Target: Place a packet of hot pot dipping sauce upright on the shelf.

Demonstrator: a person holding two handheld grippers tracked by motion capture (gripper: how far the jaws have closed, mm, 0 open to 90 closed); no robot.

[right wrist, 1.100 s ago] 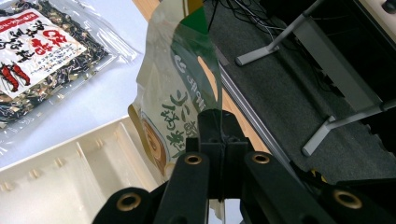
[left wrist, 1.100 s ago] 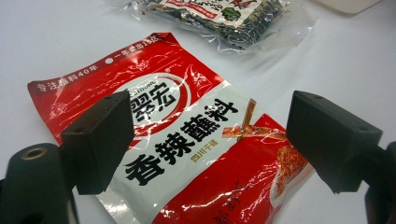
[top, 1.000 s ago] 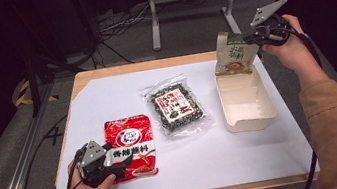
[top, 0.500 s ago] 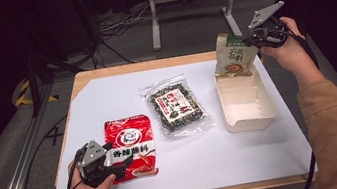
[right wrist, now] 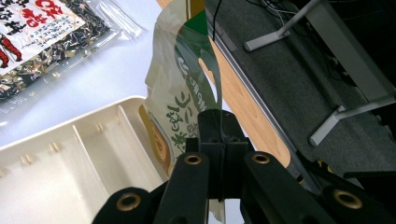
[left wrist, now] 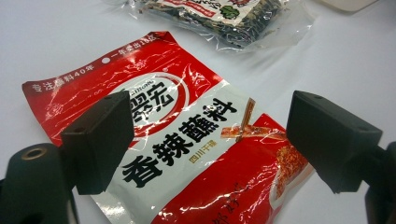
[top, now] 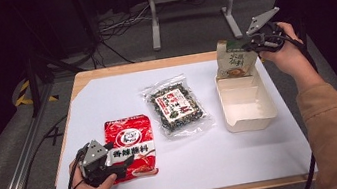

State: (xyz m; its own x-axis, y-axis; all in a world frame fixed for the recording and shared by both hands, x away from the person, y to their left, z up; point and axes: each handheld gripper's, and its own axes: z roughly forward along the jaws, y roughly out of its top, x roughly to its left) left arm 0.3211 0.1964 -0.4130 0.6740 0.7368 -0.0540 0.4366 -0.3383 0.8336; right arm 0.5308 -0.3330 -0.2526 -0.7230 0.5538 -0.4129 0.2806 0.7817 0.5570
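Little has moved since the earlier high views: the right gripper (top: 256, 45) sits a shade lower with its green-and-cream pouch (top: 234, 59), whose bottom edge now meets the far end of the cream tray (top: 256, 118), while the left hand has kept its place. The right jaws are pressed together on the pouch's edge (the right gripper view shows the film pinched between the two black pads), and the pouch (right wrist: 180, 100) stands nearly upright at the tray's far wall, over its ribbed compartments (right wrist: 60, 163).

The left gripper (top: 111, 166) rests at the near left of the white table (top: 217, 163), its jaws standing well apart over the red seasoning packet (left wrist: 196, 154); the pads straddle it without pressing.

As I judge it, packing is at its first item: the pouch is at the tray but not yet laid flat or released. The red packet and the clear seaweed bag (top: 176, 104) lie on the table between the two hands, neither lifted, so most of the work is left.
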